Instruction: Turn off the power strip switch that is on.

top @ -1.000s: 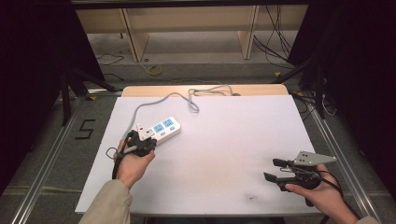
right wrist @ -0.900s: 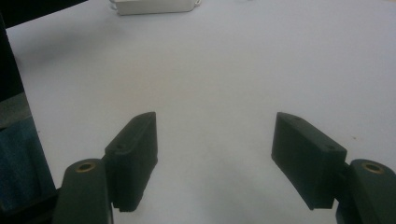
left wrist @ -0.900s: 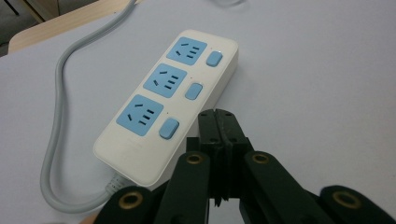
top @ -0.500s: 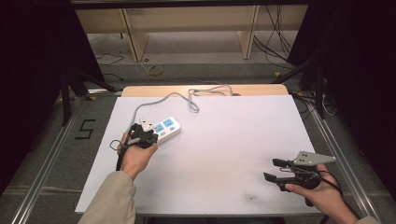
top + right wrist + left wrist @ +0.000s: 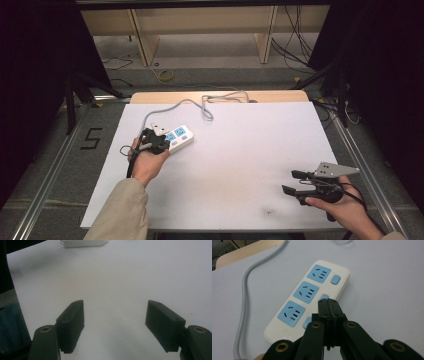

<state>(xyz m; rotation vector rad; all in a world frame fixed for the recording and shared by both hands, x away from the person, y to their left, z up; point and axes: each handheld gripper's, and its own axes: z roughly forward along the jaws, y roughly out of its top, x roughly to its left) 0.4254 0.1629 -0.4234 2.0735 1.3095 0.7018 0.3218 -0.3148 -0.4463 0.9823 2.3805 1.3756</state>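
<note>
now on a white rectangular table top: a white plastic power strip with three blue sockets and small blue switches, lying flat near the table's left side, towards the far half; also seen in the high view, and as a white edge at the top of the right gripper view; trailing from it a grey round cable, curving off along the strip's side and, in the high view, looping towards a pale wooden board at the table's far edge.

over the strip's near end, held in the person's left hand: the left black two-jaw gripper; seen from its own camera with jaws pressed fully together, nothing between them, tips just above or touching the middle blue switch; cannot tell whether contact is made; beige sleeve rising from the bottom of the high view.

well apart, near the table's right front corner, held in the right hand: the right black two-jaw gripper with its grey three-cornered plate on top; jaws spread wide in its own view, bare white surface between them, gripping nothing; pointing across the table towards the strip.

beyond the table: grey floor with a dark marking shaped like a 5, pale wooden shelving frame, loose cables.
</note>
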